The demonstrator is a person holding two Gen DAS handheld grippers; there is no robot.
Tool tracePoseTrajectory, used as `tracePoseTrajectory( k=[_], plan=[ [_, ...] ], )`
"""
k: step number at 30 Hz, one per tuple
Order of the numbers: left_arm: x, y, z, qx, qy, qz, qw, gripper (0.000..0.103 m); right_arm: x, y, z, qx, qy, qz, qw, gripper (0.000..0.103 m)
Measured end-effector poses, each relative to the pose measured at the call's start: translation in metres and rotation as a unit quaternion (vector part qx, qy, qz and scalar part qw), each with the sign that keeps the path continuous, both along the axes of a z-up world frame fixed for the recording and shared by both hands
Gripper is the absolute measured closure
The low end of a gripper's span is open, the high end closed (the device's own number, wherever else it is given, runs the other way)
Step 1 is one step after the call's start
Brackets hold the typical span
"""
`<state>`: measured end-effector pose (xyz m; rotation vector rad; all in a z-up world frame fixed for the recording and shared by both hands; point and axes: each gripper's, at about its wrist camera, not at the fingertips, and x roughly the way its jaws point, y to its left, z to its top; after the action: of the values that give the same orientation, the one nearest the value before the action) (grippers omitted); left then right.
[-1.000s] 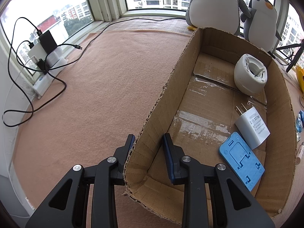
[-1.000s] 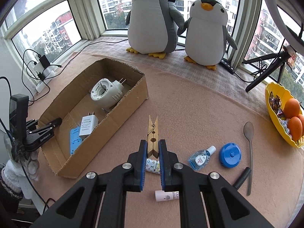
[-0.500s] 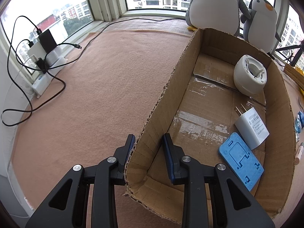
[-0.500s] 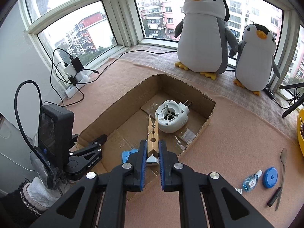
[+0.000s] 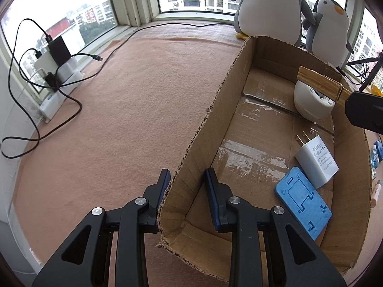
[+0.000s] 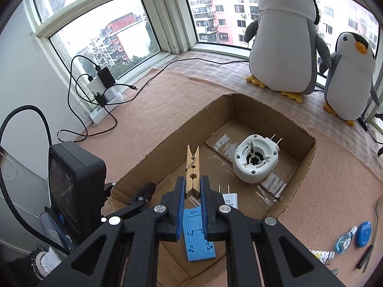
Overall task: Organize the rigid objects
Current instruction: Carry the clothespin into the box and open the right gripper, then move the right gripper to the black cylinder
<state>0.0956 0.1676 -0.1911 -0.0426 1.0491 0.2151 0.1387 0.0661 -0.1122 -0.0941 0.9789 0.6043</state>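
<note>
Fingers [image 6: 206,189] of the right gripper [image 6: 193,187] are clamped on the lower end of a wooden clothespin [image 6: 192,171]; the clothespin points up and away from the fingers, held in the air over the inside of the cardboard box [image 6: 296,129]; below the fingers a blue plastic holder [image 6: 198,246] lies flat on the box floor, with a white plug adapter [image 6: 229,199] just beside it and a round white plug-in device [image 6: 256,161] further toward the far end. Fingers [image 5: 165,184] of the left gripper [image 5: 188,183] are closed on the near side wall of the box [image 5: 203,129], one finger outside and one inside. Outside the box, on the pinkish cloth [image 6: 335,191], lie a small clear bottle [image 6: 344,239], a blue round case [image 6: 363,233] and a spoon [image 6: 377,217], well apart from the box; two plush penguins [image 6: 284,35] stand by the window; a power strip with chargers and cables [image 6: 103,93] sits at the sill.
</note>
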Motion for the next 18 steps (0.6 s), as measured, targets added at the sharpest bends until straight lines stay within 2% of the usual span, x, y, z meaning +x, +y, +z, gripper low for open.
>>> tracePoseTrajectory(
  k=[4,6,7,18],
  plan=[
    [0.0,0.0,0.0,-0.001,0.0,0.0,1.0,0.076,0.008,0.004,-0.005,0.004,0.007,-0.004,1.0,0.091],
    [0.0,0.0,0.0,-0.001,0.0,0.0,1.0,0.076,0.01,0.003,-0.007,0.002,0.008,-0.016,1.0,0.071],
    [0.0,0.0,0.0,-0.001,0.0,0.0,1.0,0.076,0.011,0.0,-0.008,0.0,0.006,-0.021,1.0,0.068],
    [0.0,-0.001,0.0,0.001,0.001,0.0,1.0,0.076,0.007,-0.014,-0.004,0.003,0.011,-0.025,1.0,0.066]
  ],
)
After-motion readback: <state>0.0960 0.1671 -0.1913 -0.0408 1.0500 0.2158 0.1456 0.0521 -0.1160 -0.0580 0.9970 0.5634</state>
